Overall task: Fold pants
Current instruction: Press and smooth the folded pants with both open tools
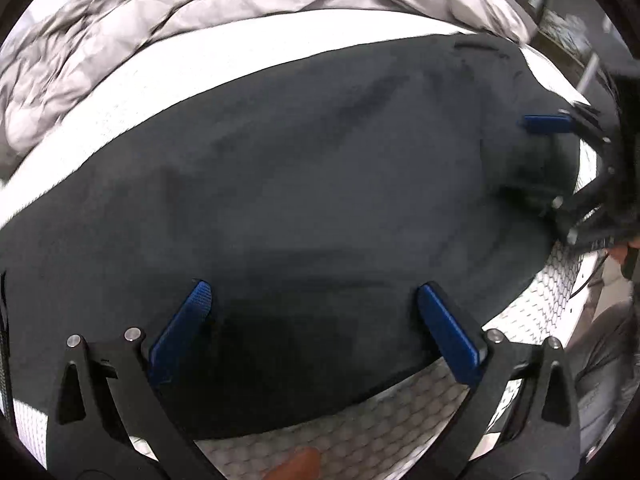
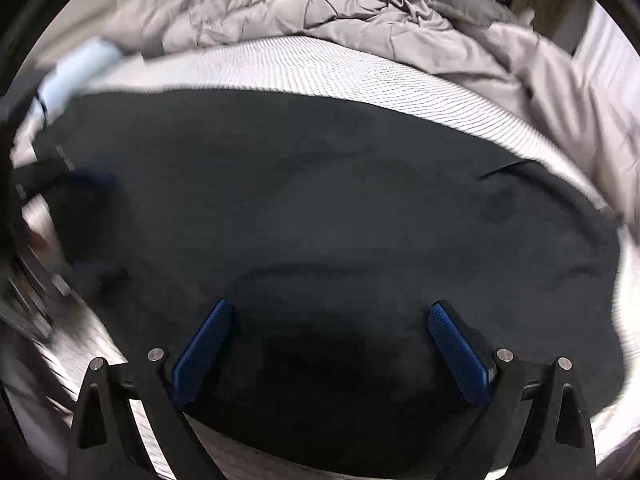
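The dark navy pants [image 1: 300, 200] lie spread flat on the white mattress [image 1: 360, 440]; they also fill the right wrist view [image 2: 320, 208]. My left gripper [image 1: 314, 292] is open, its blue-padded fingers wide apart just over the near edge of the pants, holding nothing. My right gripper [image 2: 330, 312] is open too, over the near edge of the pants, empty. In the left wrist view the right gripper [image 1: 552, 160] shows at the far right edge of the fabric, one blue pad visible. In the right wrist view the left gripper [image 2: 84, 220] is a blurred shape at the left.
A crumpled grey duvet [image 1: 160, 32] is bunched along the far side of the mattress, also seen in the right wrist view [image 2: 320, 12]. A light blue item [image 2: 76, 72] lies at the far left. The mattress edge drops off at the right [image 1: 568, 292].
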Motion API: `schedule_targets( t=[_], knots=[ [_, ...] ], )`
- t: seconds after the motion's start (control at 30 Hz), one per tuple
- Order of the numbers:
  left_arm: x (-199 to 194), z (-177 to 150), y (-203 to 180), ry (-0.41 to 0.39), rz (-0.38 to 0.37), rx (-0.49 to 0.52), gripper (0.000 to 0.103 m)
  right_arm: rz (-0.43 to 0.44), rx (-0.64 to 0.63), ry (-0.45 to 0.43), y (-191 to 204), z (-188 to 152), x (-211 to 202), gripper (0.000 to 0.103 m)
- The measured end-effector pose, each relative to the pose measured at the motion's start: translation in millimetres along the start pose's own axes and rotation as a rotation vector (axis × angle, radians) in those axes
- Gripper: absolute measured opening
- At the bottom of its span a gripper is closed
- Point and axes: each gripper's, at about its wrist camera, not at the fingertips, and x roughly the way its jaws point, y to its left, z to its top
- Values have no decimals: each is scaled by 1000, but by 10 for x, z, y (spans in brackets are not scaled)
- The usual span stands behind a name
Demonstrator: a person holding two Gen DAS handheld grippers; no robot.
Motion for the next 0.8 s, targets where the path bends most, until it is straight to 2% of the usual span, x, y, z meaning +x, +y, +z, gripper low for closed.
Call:
schedule_targets(
  t=[0.1, 0.2, 0.23, 0.3, 0.33, 0.43, 0.5, 0.6, 0.73, 0.8],
  knots=[
    [-26, -63, 314, 12, 35, -60, 103, -146, 54, 26, -433, -210, -37, 101],
    [-35, -120, 576, 7, 49, -96, 103, -279, 219, 62, -1038, -447, -51, 101],
    [-62, -158, 640, 6, 62, -99, 103, -297, 298, 68, -1262, -541, -66, 101],
    [-93, -205, 731, 7, 92, -106, 103, -276, 386, 62, -1465, -632, -91, 101],
    [-119, -214, 745, 0, 92, -116, 103, -257, 404, 55, -1512, -643, -116, 101],
    [-199, -153, 696, -32, 66, -118, 102, -300, 382, 29, -1445, -506, -250, 101],
    [-154, 23, 553, -41, 22, -109, 102, -239, 364, -28, -1308, -436, -364, 101],
    [-18, 331, 228, -38, -9, -70, 102, -34, 351, -70, -951, -200, -356, 101],
    [272, 580, -76, -10, 15, -1, 102, 69, 161, 22, -272, 157, 19, 101],
    [425, 644, -96, 18, 39, 18, 103, 67, 99, 68, -107, 245, 190, 100]
  ],
)
